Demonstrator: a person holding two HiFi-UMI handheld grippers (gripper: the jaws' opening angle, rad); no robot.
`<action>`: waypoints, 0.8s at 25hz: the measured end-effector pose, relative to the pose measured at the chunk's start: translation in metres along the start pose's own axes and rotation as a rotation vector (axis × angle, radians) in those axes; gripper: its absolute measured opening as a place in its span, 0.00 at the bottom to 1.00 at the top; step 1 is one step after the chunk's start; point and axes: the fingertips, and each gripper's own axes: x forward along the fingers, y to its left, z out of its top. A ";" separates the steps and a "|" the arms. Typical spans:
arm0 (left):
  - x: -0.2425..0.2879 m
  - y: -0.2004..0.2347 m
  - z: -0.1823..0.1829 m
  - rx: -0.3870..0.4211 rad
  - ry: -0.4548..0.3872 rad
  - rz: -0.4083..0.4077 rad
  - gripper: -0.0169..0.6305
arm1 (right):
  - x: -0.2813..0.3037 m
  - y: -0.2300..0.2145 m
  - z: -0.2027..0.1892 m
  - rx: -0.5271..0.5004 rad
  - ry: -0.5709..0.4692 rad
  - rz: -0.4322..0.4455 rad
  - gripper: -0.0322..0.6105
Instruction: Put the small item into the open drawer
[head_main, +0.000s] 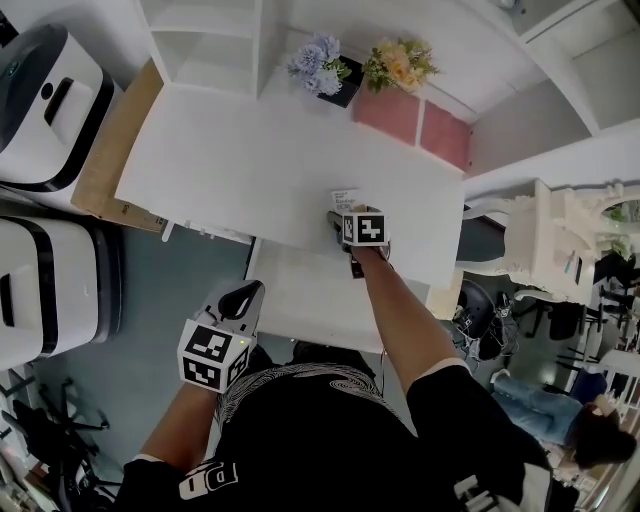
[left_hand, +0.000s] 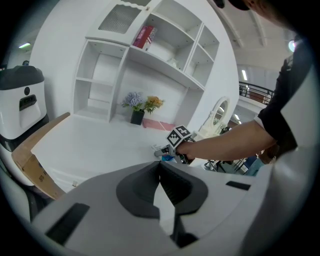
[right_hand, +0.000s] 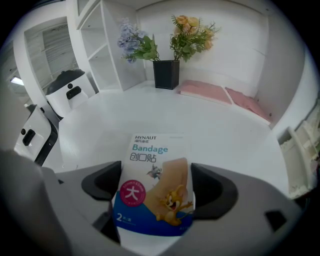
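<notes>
Bandage packet (right_hand: 150, 170) flat on white desk (right_hand: 215, 130), right gripper (right_hand: 155, 186) jaws apart astride it, left gripper (left_hand: 160, 189) closed.

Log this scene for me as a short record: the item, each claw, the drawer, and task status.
Item: bandage packet, lying on the white desk
Right claw: open, jaws either side of the packet
Left claw: shut, holding nothing, away from the desk
Drawer: open, below the desk's front edge
Status: packet not yet in drawer

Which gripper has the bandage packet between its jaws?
The right gripper: the bandage packet lies between its open jaws. The left gripper is shut on nothing.
</notes>
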 end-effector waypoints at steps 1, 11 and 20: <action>0.000 -0.001 0.001 0.001 -0.002 -0.003 0.05 | 0.000 0.000 0.000 0.001 0.003 0.000 0.72; -0.003 -0.005 0.003 -0.009 -0.008 -0.034 0.05 | -0.015 0.000 -0.001 0.039 -0.024 0.022 0.72; -0.008 -0.018 0.010 0.037 -0.031 -0.075 0.05 | -0.050 0.001 0.004 0.179 -0.115 0.070 0.72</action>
